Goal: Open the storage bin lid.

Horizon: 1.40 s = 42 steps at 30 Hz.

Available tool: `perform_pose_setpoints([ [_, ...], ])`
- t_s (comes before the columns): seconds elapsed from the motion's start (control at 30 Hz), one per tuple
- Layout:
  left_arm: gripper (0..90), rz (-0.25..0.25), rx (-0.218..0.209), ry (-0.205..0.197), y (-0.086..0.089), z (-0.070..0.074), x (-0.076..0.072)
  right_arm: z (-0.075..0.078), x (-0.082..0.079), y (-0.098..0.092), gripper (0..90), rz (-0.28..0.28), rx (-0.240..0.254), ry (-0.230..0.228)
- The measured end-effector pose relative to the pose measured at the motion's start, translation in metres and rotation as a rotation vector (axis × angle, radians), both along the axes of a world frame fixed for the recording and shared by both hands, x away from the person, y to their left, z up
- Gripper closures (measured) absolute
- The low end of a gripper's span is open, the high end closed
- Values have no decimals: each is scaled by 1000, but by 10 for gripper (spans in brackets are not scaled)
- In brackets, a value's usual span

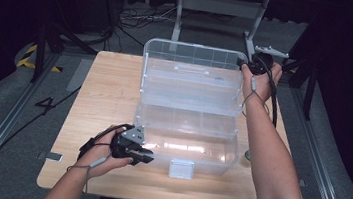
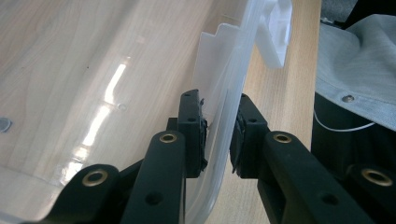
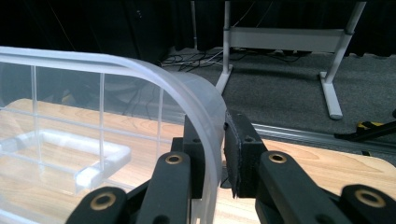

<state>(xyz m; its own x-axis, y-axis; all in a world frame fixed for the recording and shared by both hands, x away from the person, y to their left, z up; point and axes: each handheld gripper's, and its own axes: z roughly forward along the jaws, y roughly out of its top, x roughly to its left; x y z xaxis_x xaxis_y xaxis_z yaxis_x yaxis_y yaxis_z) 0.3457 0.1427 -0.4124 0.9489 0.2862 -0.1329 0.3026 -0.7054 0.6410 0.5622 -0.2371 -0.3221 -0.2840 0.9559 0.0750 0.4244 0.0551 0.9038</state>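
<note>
A clear plastic box (image 1: 208,158) stands on the wooden table (image 1: 104,96), its lid (image 1: 192,76) swung up and standing upright at the back. My left gripper (image 1: 145,155) is shut on the box's front wall near the front left corner. In the left gripper view the thin wall (image 2: 229,93) runs between the two pads of that gripper (image 2: 217,98), and the white latch (image 2: 278,32) shows farther along. My right gripper (image 1: 245,64) is shut on the lid's upper right corner. In the right gripper view the curved lid rim (image 3: 140,67) passes between the jaws of that gripper (image 3: 212,119).
The white latch (image 1: 181,169) hangs at the middle of the box's front. A small object (image 1: 248,155) lies just right of the box. Behind the table are cables (image 1: 138,17) and a grey stand (image 1: 220,6) on the floor. Metal rails (image 1: 6,120) run along both sides.
</note>
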Motion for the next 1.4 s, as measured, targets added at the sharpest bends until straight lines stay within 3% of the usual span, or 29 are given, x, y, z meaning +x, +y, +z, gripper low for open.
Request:
perform_pose_setpoints([
  [1.03, 762, 8, -24, 2, 1, -1, 0, -23, 17, -4, 790, 10, 53, -25],
  [1.4, 762, 7, -24, 7, 1, -1, 0, -31, 24, -6, 787, 29, 51, -22],
])
